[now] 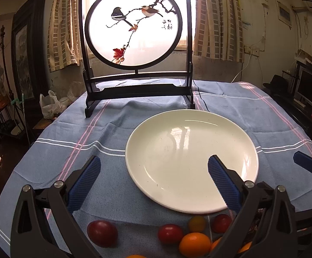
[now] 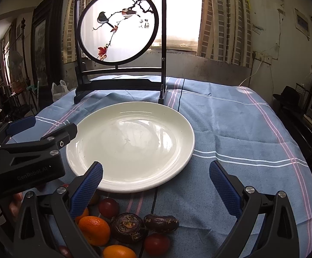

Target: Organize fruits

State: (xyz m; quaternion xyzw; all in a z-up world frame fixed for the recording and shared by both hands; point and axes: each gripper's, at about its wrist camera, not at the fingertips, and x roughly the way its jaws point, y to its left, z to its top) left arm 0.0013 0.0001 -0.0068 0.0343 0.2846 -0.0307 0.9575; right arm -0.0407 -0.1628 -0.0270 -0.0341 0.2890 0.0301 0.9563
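From the left wrist camera, the big white plate (image 1: 191, 161) has nothing on it, so the sorting has not really started, I think. The left gripper (image 1: 153, 180) hangs over the near edge of the plate with its jaws spread wide and nothing between them. The fruits are on the blue tablecloth (image 1: 104, 129) just in front of the plate: a dark red fruit (image 1: 102, 233), a red tomato (image 1: 169, 233) and an orange (image 1: 194, 244). The bird screen (image 1: 134, 28) has small writing (too small to read).

From the right wrist camera, the right gripper (image 2: 156, 182) is also spread wide and holds nothing. Two dark purple pieces (image 2: 126, 226) lie among the fruit. The other tool's black body reads "GenRobot.AI".
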